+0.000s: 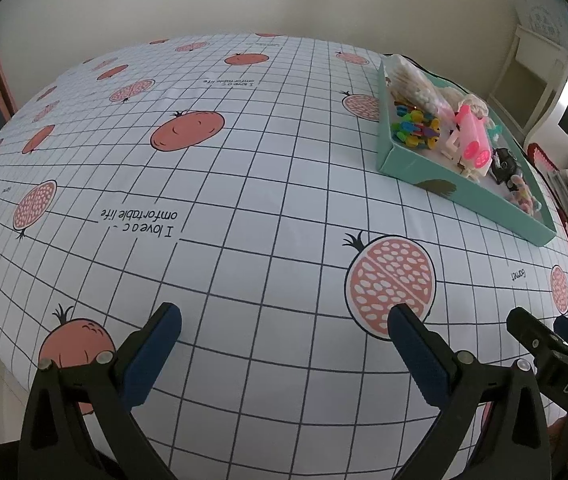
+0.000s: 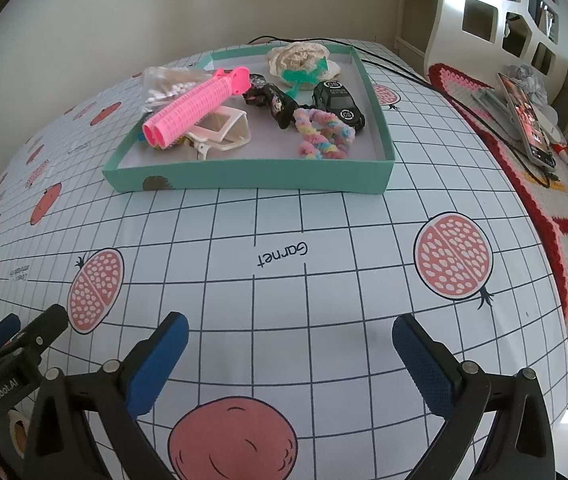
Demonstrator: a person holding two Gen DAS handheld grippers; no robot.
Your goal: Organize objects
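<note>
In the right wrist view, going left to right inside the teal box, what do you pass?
Bag of cotton swabs → pink hair roller → pastel fuzzy scrunchie → black toy car.

Both views are taken from low over the gridded sheet (image 1: 268,184), facing the far wall. The teal tray (image 2: 244,176) is seen near and centred from the right wrist, farther and rightward (image 1: 456,196) from the left.

A pomegranate-print grid cloth (image 2: 284,216), a crocheted red-and-white blanket (image 2: 564,216) with a propped phone (image 2: 524,116), white shelving (image 2: 500,12) behind.
</note>
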